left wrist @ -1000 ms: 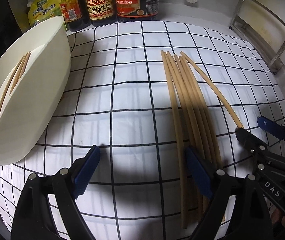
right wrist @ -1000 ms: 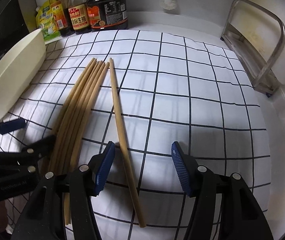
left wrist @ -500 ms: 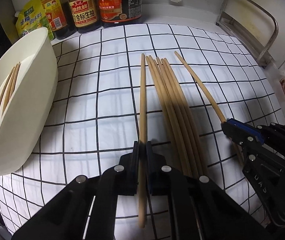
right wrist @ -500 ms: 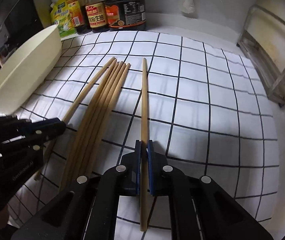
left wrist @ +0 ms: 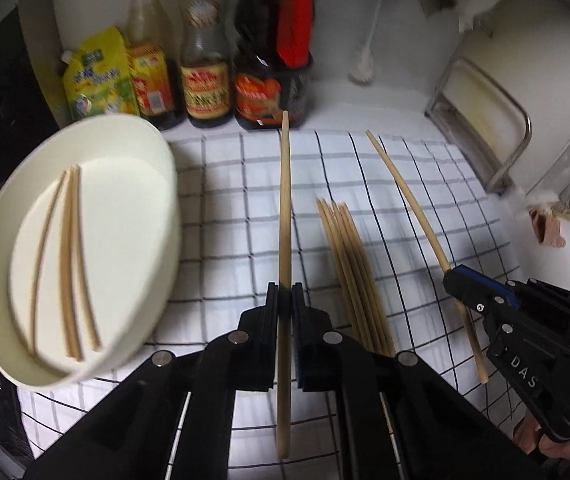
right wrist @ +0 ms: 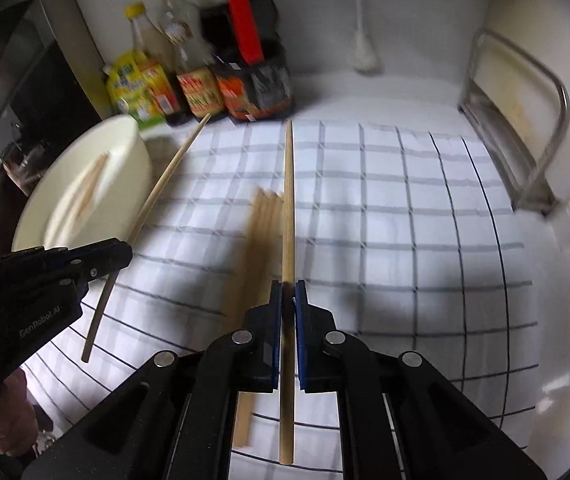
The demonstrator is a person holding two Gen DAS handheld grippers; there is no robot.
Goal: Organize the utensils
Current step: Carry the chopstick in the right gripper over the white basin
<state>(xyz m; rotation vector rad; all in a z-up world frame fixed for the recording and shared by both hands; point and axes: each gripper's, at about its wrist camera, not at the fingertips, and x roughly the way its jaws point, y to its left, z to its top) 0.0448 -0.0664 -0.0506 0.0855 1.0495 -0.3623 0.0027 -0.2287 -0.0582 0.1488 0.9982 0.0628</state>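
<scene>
Both grippers have risen off the checked cloth (left wrist: 225, 208): left gripper (left wrist: 285, 300) and right gripper (right wrist: 288, 296) each clamp one chopstick (left wrist: 284, 200) (right wrist: 287, 200). Remaining chopsticks (left wrist: 359, 280) blurred on cloth; white bowl (left wrist: 157, 240) far left, bottles (left wrist: 205, 80) beyond.

Layout, left wrist view. A cloth (left wrist: 405, 184) covers the desk. The bowl (left wrist: 157, 264) sits at the cloth's left edge, with three chopsticks (left wrist: 70, 256) lying in it. A bundle of chopsticks (left wrist: 355, 272) lies on the cloth, right of the bowl. Behind the cloth, against the wall, bottles (left wrist: 205, 60) stand in a row, a pouch (left wrist: 97, 76) at their left. A metal rack (left wrist: 485, 120) stands at the cloth's right rear.
</scene>
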